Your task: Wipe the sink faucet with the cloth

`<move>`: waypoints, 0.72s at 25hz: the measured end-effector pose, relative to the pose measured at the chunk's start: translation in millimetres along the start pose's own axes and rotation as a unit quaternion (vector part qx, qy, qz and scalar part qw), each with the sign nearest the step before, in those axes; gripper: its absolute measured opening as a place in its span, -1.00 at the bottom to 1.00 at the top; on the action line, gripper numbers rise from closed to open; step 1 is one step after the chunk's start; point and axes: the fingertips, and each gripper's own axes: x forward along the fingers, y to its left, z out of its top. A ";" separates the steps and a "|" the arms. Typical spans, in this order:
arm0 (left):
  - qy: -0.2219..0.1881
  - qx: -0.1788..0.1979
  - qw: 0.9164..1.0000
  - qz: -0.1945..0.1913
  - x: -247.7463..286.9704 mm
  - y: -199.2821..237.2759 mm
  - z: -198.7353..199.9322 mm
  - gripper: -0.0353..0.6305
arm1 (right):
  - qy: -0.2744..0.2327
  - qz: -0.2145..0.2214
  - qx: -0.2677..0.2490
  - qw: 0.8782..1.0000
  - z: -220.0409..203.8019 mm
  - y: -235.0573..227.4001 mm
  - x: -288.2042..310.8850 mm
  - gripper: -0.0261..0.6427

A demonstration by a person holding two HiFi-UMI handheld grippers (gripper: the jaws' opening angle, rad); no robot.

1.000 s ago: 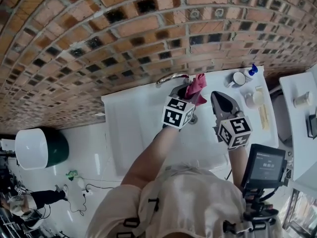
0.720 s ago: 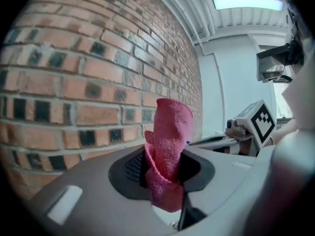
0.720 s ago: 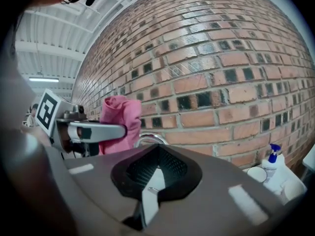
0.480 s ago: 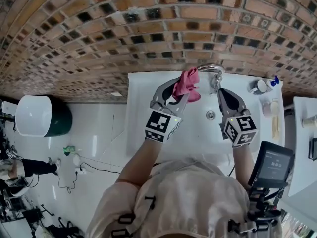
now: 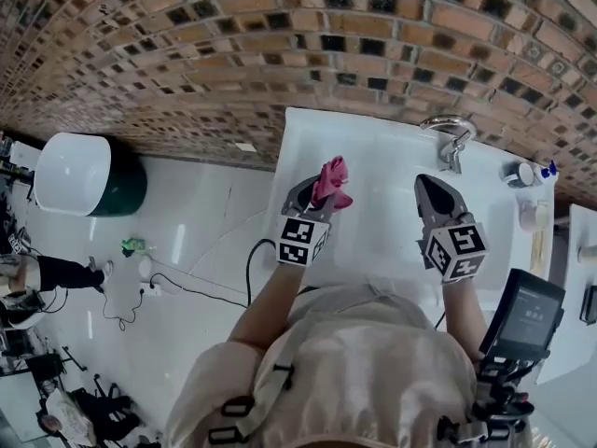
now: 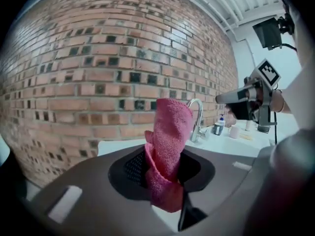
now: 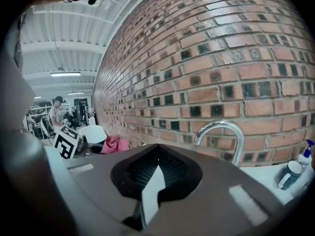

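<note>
Cloth, pink, pinched in my left gripper over the sink left side, faucet well apart, my right gripper pressed together, empty, nearer the faucet.

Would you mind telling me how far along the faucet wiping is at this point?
Done, it seems: a second ago the pink cloth was at the faucet; now it is apart from it. In hand: left gripper clamps the cloth; right gripper shut, empty. Left: perhaps another pass, or setting the cloth down.
</note>
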 end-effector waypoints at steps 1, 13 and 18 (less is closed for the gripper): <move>0.013 -0.011 1.000 0.007 -3.4 8.3 -16.4 -0.55 | 0.002 0.002 -0.003 1.000 -0.6 6.3 2.6 -0.95; 0.112 -0.039 0.993 0.028 0.5 50.3 -123.4 -0.55 | 0.012 0.014 -0.017 1.000 4.4 41.7 21.4 -0.95; 0.153 -0.031 0.987 0.032 7.2 52.4 -151.2 -0.52 | 0.015 0.013 -0.023 1.000 5.6 40.9 22.3 -0.95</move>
